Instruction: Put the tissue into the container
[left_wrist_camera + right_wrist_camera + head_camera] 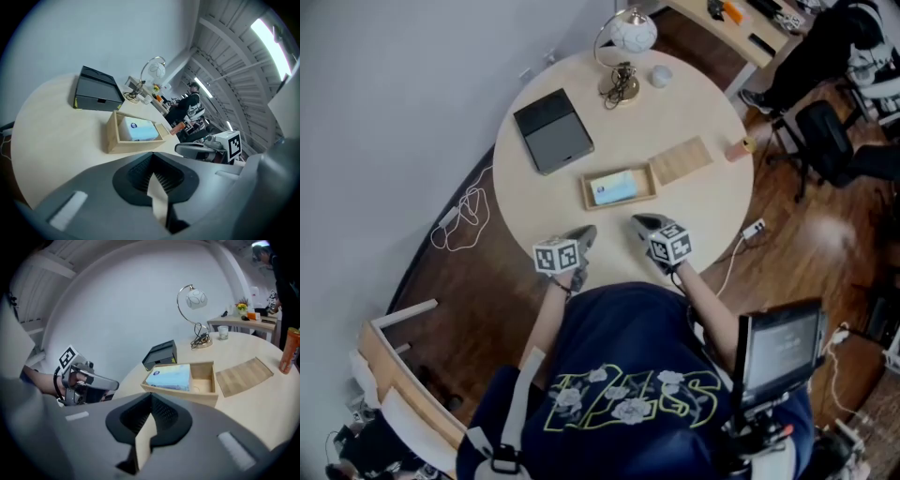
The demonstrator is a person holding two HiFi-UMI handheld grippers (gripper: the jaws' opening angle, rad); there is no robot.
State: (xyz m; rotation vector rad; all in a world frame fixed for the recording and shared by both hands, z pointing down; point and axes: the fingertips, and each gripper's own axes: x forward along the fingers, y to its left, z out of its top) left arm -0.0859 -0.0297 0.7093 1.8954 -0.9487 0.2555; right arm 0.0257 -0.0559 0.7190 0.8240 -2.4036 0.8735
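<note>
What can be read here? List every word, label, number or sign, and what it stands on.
No text reads clearly.
Shirt print: stylised outlined letters among flowers, not legible.
Tissue pack: blue logo, too small to read.
Orange can: print blurred.
Left marker cube and right marker cube: square code patterns, no words.

The near wall of the container [133, 146] hides the lower part of the tissue pack [138, 130], whose print is too small to read, the picture's right edge cuts the orange can [289, 350], and the clutter on the far desk [739, 36] is too small to tell.
</note>
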